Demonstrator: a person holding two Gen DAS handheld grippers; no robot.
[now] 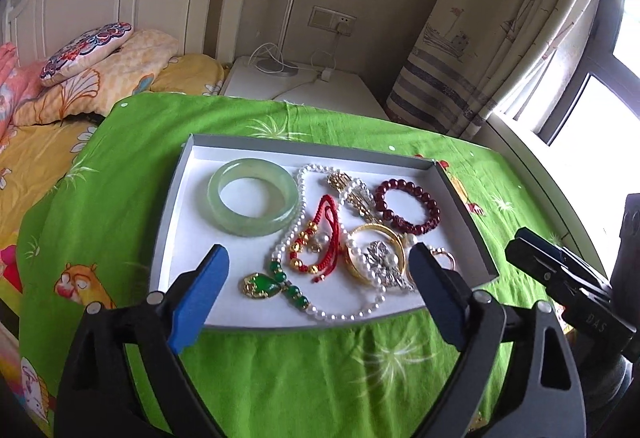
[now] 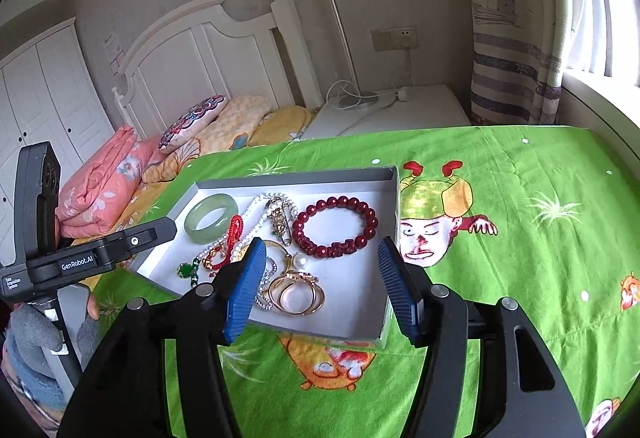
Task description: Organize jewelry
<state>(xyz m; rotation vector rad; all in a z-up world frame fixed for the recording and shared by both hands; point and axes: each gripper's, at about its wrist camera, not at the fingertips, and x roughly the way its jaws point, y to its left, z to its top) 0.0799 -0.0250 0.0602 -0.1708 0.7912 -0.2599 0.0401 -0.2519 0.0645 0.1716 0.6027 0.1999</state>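
Landmark for all positions: the shallow white tray on the green cloth.

Left gripper: its blue fingers stand wide apart with nothing between the pads. It hangs at the tray's near edge, pointing down and inward. Directly ahead of it, just inside that edge, lie the green pendant and the pearl necklace. The necklace's long axis runs away from the fingers toward the tray's far edge.

Right gripper: its fingers are fairly wide and empty. It stands over the tray's near right corner. The gold rings lie just ahead of its left pad, inside the near edge, touching the tangle of chains.

Mid-tray: the red cord bracelet and a gold bangle overlap the pearls. The dark red bead bracelet lies on its own toward the right wall, clear of the tangle and squarely ahead of the right gripper.

Far left of the tray: the jade bangle lies flat, apart from the tangle except where the pearls run beside it.

Judgement: the right hand is better placed for the bead bracelet or rings; the left hand is nearer the pendant and jade bangle.
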